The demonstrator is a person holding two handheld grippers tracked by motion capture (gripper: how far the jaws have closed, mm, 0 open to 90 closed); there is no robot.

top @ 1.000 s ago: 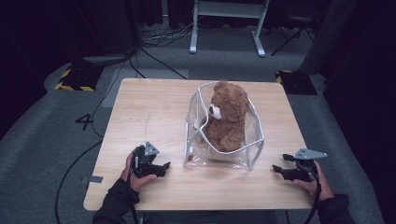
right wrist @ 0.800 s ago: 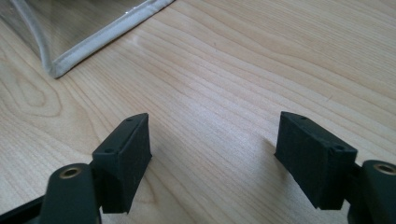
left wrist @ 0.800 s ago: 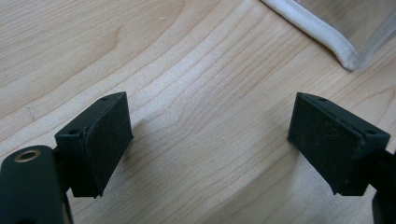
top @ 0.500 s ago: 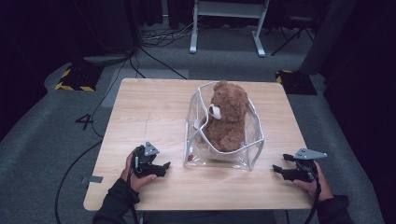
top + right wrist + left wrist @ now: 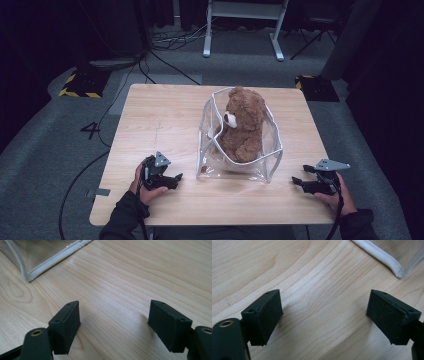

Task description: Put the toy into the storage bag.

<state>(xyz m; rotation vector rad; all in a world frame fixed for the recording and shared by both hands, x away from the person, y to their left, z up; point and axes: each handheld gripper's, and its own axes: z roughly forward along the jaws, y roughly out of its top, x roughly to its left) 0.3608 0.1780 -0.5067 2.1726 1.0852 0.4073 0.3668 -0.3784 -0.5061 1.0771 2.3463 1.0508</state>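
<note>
- High view: a teddy bear sits inside a clear bag at mid-table; the left gripper and right gripper rest on either side, near the front edge.
- Left gripper view: jaws wide apart over bare wood, the bag's white corner ahead.
- Right gripper view: jaws wide apart, empty; the bag's corner lies far left.

A light wooden desk stands in the middle of a dim room on grey carpet, with dark drapes closing off the far side and the right. Black cables snake across the floor toward a white metal frame at the back. Yellow-and-black striped blocks sit near the desk's far corners, and a "4" is marked on the carpet.
</note>
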